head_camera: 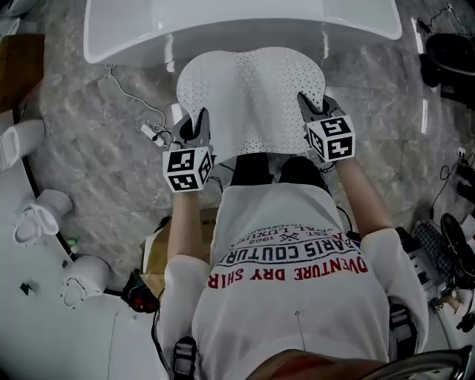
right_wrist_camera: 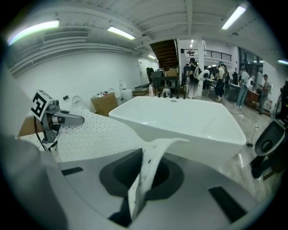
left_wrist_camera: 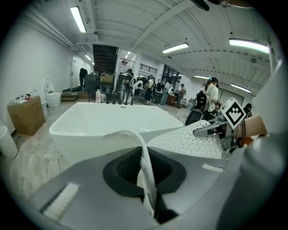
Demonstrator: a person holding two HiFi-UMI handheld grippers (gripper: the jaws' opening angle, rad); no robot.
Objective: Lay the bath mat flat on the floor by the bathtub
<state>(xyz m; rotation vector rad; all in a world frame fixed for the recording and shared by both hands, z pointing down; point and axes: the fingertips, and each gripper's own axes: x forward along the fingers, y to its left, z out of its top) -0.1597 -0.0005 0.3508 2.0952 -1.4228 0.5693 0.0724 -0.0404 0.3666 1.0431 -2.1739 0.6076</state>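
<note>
A white perforated bath mat point(head_camera: 252, 89) hangs spread between my two grippers, just in front of the white bathtub point(head_camera: 237, 22). It sags in the middle above the marbled floor. My left gripper point(head_camera: 199, 122) is shut on the mat's near left corner. In the left gripper view the mat's edge point(left_wrist_camera: 146, 166) stands pinched between the jaws. My right gripper point(head_camera: 308, 104) is shut on the near right corner, and the mat's edge point(right_wrist_camera: 144, 175) shows clamped in the right gripper view. The tub point(left_wrist_camera: 103, 119) lies straight ahead of both grippers.
A white cable with a plug point(head_camera: 152, 132) lies on the floor left of the mat. White machine parts point(head_camera: 37, 215) stand at the left, black gear point(head_camera: 453, 59) at the right. A cardboard box point(left_wrist_camera: 26, 114) sits left of the tub. People point(left_wrist_camera: 144, 87) stand far behind.
</note>
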